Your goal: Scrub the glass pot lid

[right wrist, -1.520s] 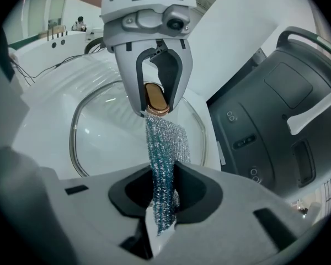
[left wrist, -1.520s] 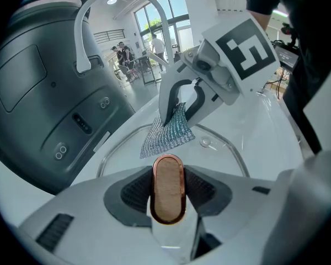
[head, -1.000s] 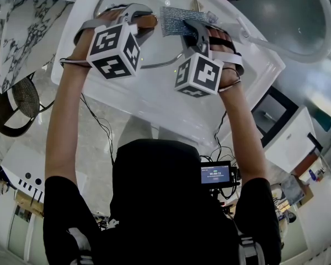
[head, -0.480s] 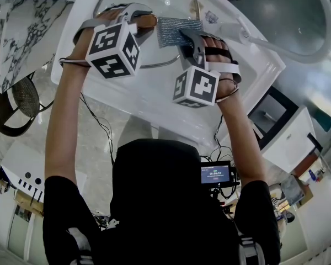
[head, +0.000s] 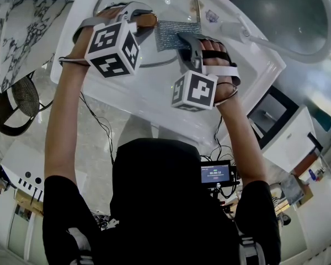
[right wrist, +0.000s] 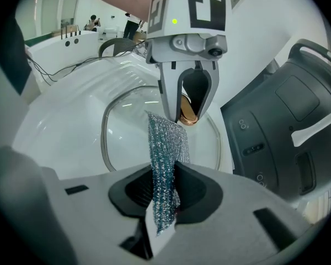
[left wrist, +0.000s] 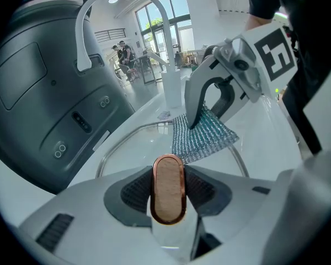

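Note:
The glass pot lid lies flat in the white sink, its metal rim circling it. My left gripper is shut on the lid's wooden, copper-edged knob, with a pad on each side of it. My right gripper is shut on a silvery teal scrubbing cloth. The cloth hangs forward onto the glass, just beside the knob. In the left gripper view the cloth lies spread on the lid under the right gripper. The two grippers face each other, close together.
The white sink rim surrounds the lid. A white arched faucet rises behind the lid. A large dark grey appliance stands right beside the sink. People and furniture show far off in the room.
My right gripper has drawn the cloth across the lid, toward me and slightly left, closer to the knob. The left gripper has kept still on the knob.

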{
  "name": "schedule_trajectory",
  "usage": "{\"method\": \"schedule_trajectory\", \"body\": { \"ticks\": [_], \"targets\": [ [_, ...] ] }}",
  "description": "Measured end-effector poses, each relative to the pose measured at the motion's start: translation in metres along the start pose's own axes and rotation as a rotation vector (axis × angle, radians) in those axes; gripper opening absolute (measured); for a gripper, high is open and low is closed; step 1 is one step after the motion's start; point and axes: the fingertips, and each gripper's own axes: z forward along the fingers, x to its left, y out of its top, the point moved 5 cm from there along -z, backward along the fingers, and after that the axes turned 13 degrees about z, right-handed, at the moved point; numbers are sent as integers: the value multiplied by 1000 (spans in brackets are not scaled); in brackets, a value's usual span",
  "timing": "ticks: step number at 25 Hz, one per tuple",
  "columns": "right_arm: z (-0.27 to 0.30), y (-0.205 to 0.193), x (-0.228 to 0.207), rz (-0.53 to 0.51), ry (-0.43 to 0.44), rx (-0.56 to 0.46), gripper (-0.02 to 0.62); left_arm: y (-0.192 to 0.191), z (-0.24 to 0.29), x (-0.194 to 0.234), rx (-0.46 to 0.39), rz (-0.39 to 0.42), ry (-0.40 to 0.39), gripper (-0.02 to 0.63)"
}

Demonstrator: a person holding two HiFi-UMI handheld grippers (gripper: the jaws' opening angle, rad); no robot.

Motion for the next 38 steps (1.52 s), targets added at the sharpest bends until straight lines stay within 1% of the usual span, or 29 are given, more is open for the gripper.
{"method": "schedule_trajectory", "body": {
  "ticks": [7,16,28,38],
  "targets": [
    [-2,-4,3,-12,0,7,71,1,0,0,-4,-2,0,169],
    [-8,-9,16,-35,12,11,71,1,0,1,-6,-5,0,169],
    [-16,-8,48,-63,63,3,72,1,1,0,-1,-1,2,169],
    [-17,-8,48,-63,47,-2,72,1,0,0,-5,4,3,169]
  ]
}}
